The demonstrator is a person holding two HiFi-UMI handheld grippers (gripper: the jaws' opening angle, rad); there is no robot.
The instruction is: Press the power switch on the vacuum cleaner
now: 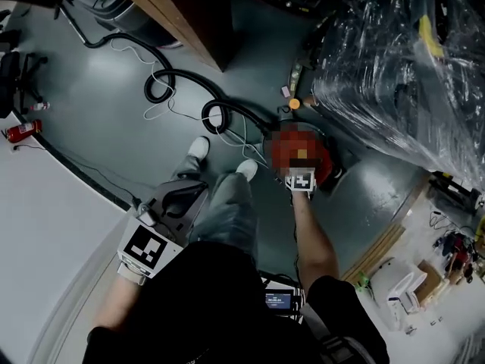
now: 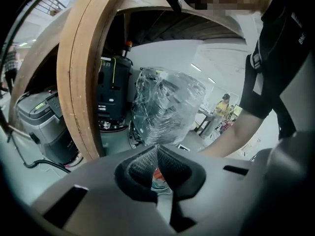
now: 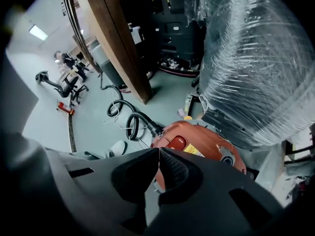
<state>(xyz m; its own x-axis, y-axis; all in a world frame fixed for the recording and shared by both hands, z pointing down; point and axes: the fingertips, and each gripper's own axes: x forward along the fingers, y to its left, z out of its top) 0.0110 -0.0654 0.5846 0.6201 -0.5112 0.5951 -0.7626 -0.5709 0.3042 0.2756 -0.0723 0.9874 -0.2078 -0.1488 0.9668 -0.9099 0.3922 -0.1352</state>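
Observation:
The red vacuum cleaner (image 1: 322,161) sits on the grey floor below the plastic-wrapped load, partly under a mosaic patch. In the right gripper view its red dome (image 3: 206,144) fills the middle, with a darker red switch (image 3: 178,141) on top near the hose end. My right gripper (image 1: 301,171) hangs just over the vacuum's near side. Its jaws (image 3: 159,152) are shut with nothing between them, their tips a little short of the switch. My left gripper (image 1: 186,197) is held off to the left by the person's legs. It (image 2: 157,149) is shut and empty, aimed away toward the wrapped load.
A black hose (image 1: 220,112) loops from the vacuum across the floor, with thin white cable beside it. The plastic-wrapped load (image 1: 394,74) stands at the right, a wooden panel (image 1: 174,14) at the top. A red extinguisher (image 1: 23,131) lies far left. The person's white shoes (image 1: 199,148) are near the vacuum.

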